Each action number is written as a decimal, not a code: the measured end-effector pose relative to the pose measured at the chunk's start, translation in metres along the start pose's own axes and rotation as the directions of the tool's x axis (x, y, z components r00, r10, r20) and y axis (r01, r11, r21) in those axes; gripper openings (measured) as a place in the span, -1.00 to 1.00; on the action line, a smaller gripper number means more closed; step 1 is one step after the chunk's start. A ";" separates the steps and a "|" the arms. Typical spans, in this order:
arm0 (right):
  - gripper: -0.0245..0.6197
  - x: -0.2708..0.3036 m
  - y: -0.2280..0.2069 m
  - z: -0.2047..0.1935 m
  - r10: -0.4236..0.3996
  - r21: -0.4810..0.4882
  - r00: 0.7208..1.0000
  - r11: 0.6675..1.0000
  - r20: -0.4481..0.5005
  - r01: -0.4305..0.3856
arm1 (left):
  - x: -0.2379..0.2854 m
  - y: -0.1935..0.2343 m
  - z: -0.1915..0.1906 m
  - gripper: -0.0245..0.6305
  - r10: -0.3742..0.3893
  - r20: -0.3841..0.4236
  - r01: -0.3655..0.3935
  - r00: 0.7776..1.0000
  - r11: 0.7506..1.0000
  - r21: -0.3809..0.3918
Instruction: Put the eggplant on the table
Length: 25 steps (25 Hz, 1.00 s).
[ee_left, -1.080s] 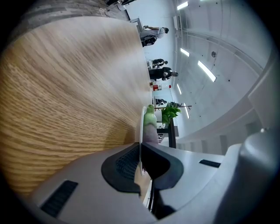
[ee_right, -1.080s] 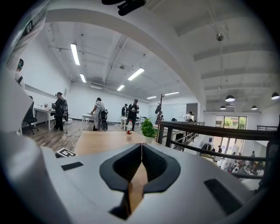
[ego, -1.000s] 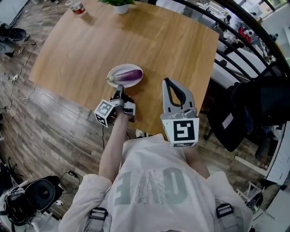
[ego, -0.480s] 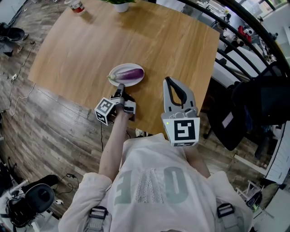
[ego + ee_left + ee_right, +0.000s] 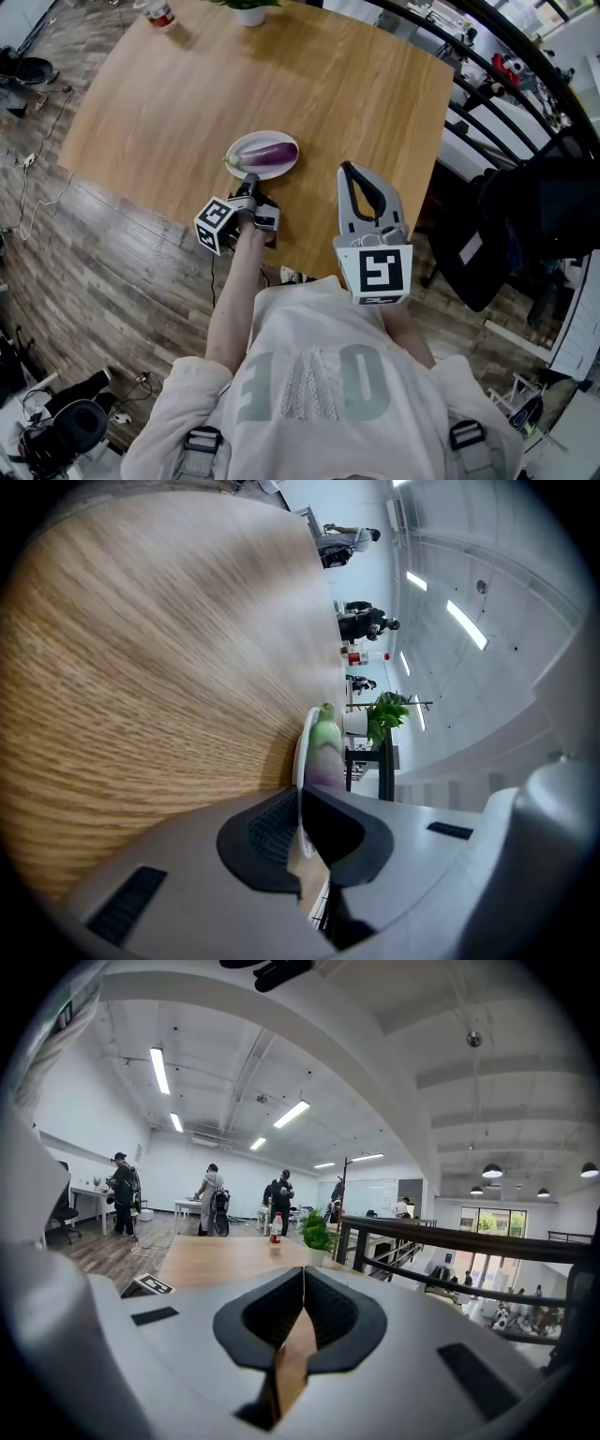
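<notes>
Open workroom: plank floor (image 5: 103, 262), a dark railing (image 5: 506, 75) off to the right. The wood bench (image 5: 187, 94) carries a plant (image 5: 249, 9) and bottle (image 5: 161, 13) at its far edge. Right claw (image 5: 349, 170) hangs shut and empty over the near edge. Left claw (image 5: 249, 179), pinched on the plate (image 5: 258, 139) rim, has rolled slightly in the last second, likely a first tilt or tug. The eggplant (image 5: 272, 154) lies on the plate near the front edge, not yet on the bench.
</notes>
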State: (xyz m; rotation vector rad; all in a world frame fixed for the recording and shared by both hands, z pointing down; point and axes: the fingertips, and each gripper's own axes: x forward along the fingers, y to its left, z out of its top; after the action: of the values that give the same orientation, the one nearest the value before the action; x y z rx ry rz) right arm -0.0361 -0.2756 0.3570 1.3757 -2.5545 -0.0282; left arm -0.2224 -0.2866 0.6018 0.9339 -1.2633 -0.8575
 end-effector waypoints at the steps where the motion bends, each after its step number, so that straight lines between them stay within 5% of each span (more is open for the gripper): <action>1: -0.87 -0.001 0.000 0.000 -0.001 0.000 1.000 1.000 0.001 0.001 | 0.000 0.000 0.000 -0.87 0.004 -0.002 -0.004 1.000 1.000 -0.004; 15: -0.87 -0.006 -0.004 -0.002 -0.021 -0.003 1.000 1.000 0.001 0.021 | 0.001 0.001 -0.004 -0.86 0.083 -0.028 -0.083 0.996 0.997 0.002; 20: -0.87 -0.007 -0.005 0.002 -0.029 -0.013 0.999 0.999 0.013 0.029 | 0.000 -0.005 -0.003 -0.60 0.072 -0.018 -0.072 0.997 0.997 -0.014; 25: -0.87 -0.007 -0.002 0.003 -0.022 -0.011 1.000 1.000 0.019 0.022 | -0.005 -0.002 -0.002 -0.54 0.099 -0.006 -0.099 0.995 0.995 -0.029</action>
State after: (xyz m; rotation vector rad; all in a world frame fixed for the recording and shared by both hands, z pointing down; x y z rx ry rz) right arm -0.0315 -0.2719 0.3521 1.4062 -2.5499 -0.0600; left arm -0.2208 -0.2821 0.5979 0.8425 -1.2794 -0.7935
